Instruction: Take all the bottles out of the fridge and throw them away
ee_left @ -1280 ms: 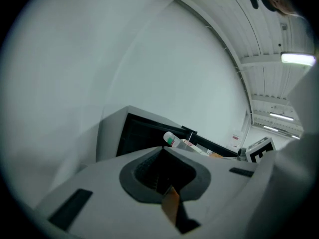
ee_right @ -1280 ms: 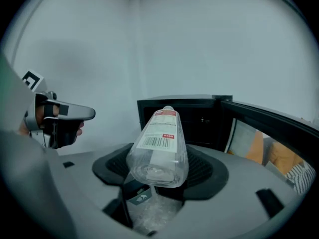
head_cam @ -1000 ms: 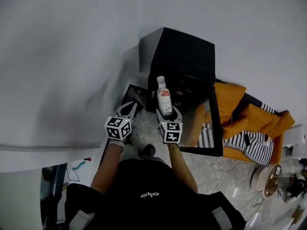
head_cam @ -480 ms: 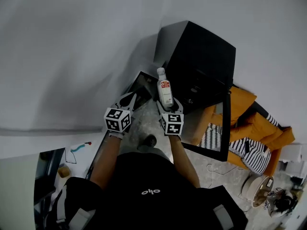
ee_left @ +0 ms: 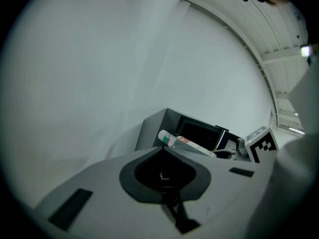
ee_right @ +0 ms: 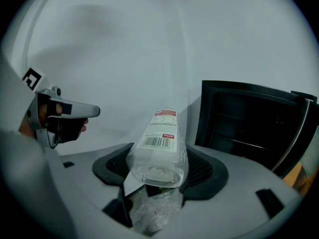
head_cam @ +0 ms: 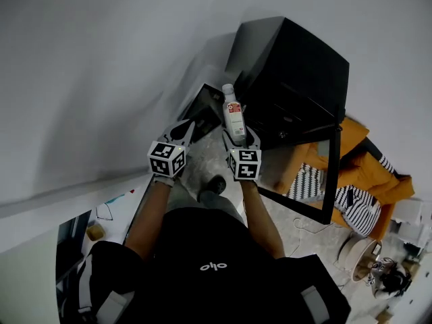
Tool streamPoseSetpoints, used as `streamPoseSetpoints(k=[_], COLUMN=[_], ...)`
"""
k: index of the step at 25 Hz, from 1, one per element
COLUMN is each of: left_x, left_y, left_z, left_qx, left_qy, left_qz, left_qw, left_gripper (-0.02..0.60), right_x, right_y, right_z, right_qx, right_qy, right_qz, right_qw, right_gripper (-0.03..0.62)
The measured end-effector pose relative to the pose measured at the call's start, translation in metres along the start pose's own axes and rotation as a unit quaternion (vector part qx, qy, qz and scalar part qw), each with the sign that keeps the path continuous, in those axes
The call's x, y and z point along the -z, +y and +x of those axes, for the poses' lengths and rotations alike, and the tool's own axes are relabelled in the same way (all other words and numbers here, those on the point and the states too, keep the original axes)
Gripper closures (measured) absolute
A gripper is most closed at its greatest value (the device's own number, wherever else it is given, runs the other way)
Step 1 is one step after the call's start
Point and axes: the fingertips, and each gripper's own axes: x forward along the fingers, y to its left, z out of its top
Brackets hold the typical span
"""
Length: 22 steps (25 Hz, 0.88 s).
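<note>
In the head view there are two grippers, one bottle and one fridge. The left gripper (head_cam: 184,129), at frame centre, has its jaws pressed together on nothing. The right gripper (head_cam: 237,135), just beside it, is clamped around the lower part of a clear bottle (head_cam: 233,112), which stands up out of the jaws with its white cap toward the top of the frame, in front of the black fridge (head_cam: 297,66). The fridge door (head_cam: 329,181) stands open at the right. A dark open box (head_cam: 202,106) lies to the left of the fridge; what it is cannot be made out. One shoe (head_cam: 216,184) shows between the arms. An orange and striped cloth (head_cam: 361,174) is partly hidden by the door.

In the left gripper view, the left gripper (ee_left: 162,148) shows both jaws meeting at their tips, with nothing held. Beyond them lies the one bottle (ee_left: 185,143), across the front of the fridge (ee_left: 154,128). One marker cube (ee_left: 261,144) of the other gripper shows at the right; its jaws are hard to make out.

In the right gripper view, the right gripper (ee_right: 158,158) has its jaws spread wide, with the pads against the sides of the bottle (ee_right: 162,133), base toward the camera and barcode label up. Crumpled clear plastic (ee_right: 152,210) sits under the base, unclear. The left gripper (ee_right: 92,111) shows at the left, pinched closed. The fridge (ee_right: 249,123) is cut off at the right.
</note>
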Motion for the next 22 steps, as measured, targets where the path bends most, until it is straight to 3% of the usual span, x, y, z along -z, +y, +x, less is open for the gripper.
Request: streamPoseSetpoints(k=[11, 17, 22], left_x=[0.049, 0.116, 0.191], left_y=[0.054, 0.091, 0.123], left_z=[0.043, 0.086, 0.124], left_qx=[0.027, 0.042, 0.047], left_qy=[0.036, 0.063, 0.095], left_qz=[-0.010, -0.012, -0.011], left_qw=[0.9990, 0.9971, 0.9943], left_gripper=[0.575, 0.575, 0.575], right_x=[0.044, 0.106, 0.185], right_y=[0.007, -0.001, -0.014], right_z=[0.092, 0.163, 0.216], right_qx=[-0.009, -0.011, -0.010], right_qy=[0.044, 0.073, 0.105], right_qz=[0.002, 0.015, 0.027], right_qw=[0.999, 0.997, 0.994], right_gripper=[0.279, 0.279, 0.279])
